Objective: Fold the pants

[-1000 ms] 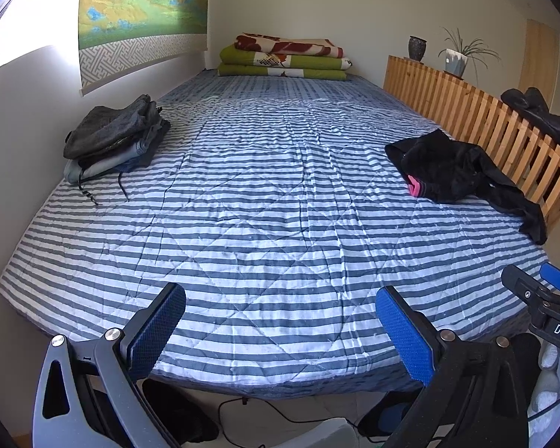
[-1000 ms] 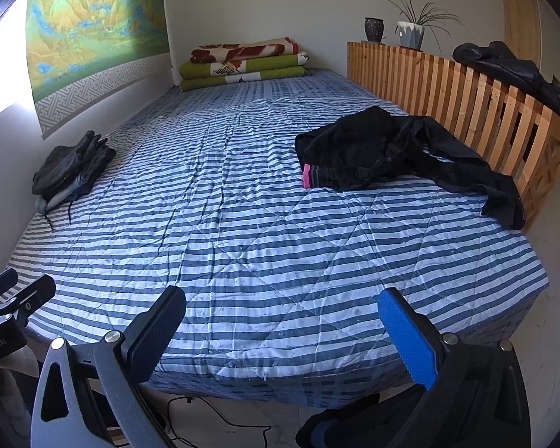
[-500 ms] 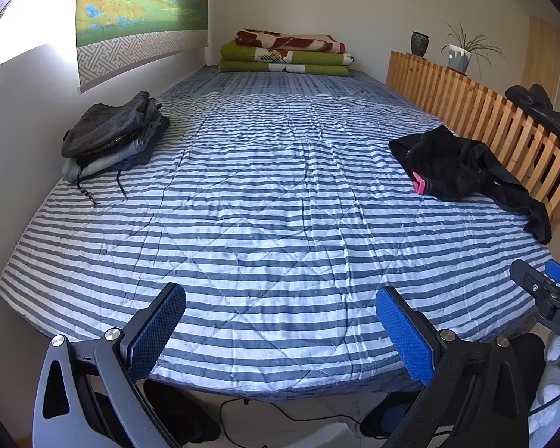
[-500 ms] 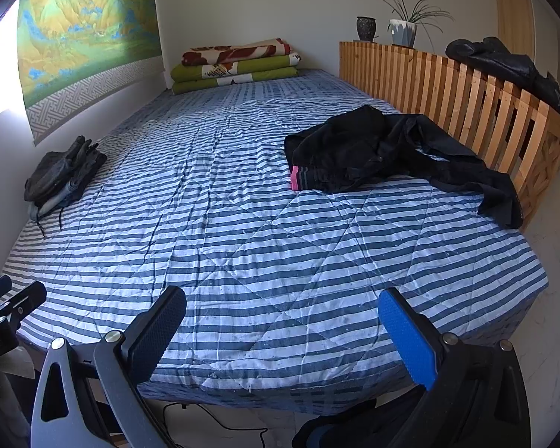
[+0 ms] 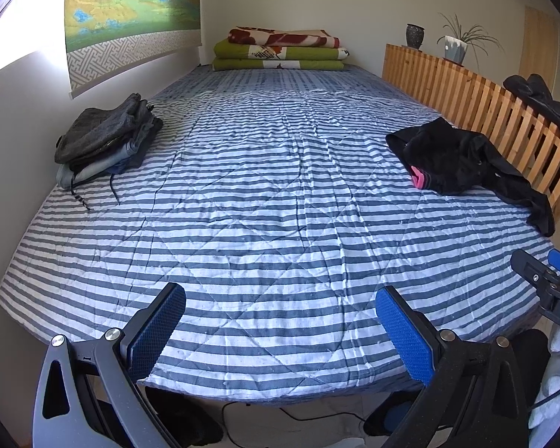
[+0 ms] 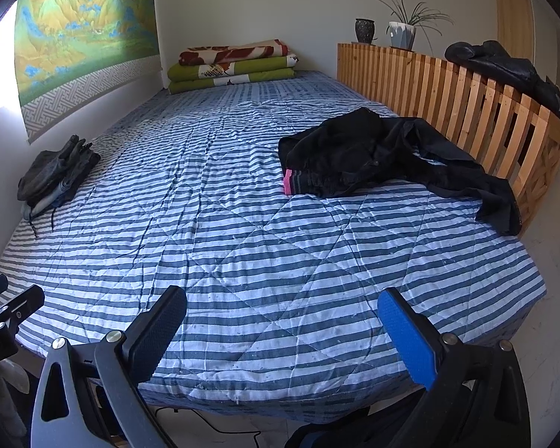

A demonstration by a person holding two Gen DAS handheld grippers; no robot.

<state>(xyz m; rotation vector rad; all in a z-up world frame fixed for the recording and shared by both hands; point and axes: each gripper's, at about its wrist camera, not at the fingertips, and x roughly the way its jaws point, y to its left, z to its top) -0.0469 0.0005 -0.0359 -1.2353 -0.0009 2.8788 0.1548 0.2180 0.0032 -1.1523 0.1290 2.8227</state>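
A: Black pants [image 6: 384, 156] are noted right of centre in the right wrist frame, crumpled on the striped bed cover [image 6: 242, 254], beside the wooden slat rail [image 6: 466, 100]. A pink-edged waistband is seen at the heap's left end; one leg is trailed toward the lower right, near the bed's corner.

B: Grippers?

A: The right gripper [image 6: 283, 330] is held wide open at the bottom of its frame, nothing grasped. The left gripper [image 5: 280, 326] is likewise spread wide and empty, at the bottom of its own frame. Both are kept well apart from the pants.

B: Step in hand?

A: Judged as the approach; folding is not yet begun. The waistband is best taken first, one corner per gripper, so the garment can be lifted and spread flat on the open stripes at centre. The trailing leg may slip over the edge if dragged.

B: Surroundings?

A: A stack of folded clothes [image 5: 104, 142] is logged at left; folded blankets [image 5: 280, 50] at top centre.
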